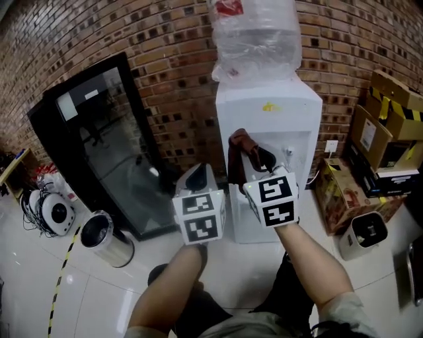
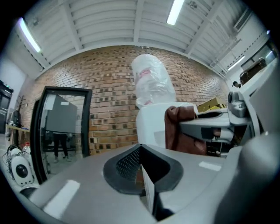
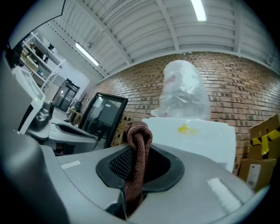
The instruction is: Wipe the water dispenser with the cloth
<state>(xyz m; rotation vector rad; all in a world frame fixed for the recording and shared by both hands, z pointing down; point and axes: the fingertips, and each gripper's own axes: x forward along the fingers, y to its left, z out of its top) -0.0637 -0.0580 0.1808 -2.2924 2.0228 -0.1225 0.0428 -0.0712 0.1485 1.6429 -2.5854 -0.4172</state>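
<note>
The glossy white floor point(image 1: 99, 290) carries the white water dispenser point(image 1: 268, 132) by the far wall, with a black-framed glass panel point(image 1: 106, 145) standing to its left. A steel bin point(image 1: 106, 239) stands near left beside striped tape point(image 1: 59, 284); cardboard boxes point(image 1: 344, 195) sit on the right.

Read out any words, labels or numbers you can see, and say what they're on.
Nothing can be read.
Red label on the water bottle: too blurred.
White label on the cardboard box: too small.
Yellow mark on the water dispenser: no legible letters.
</note>
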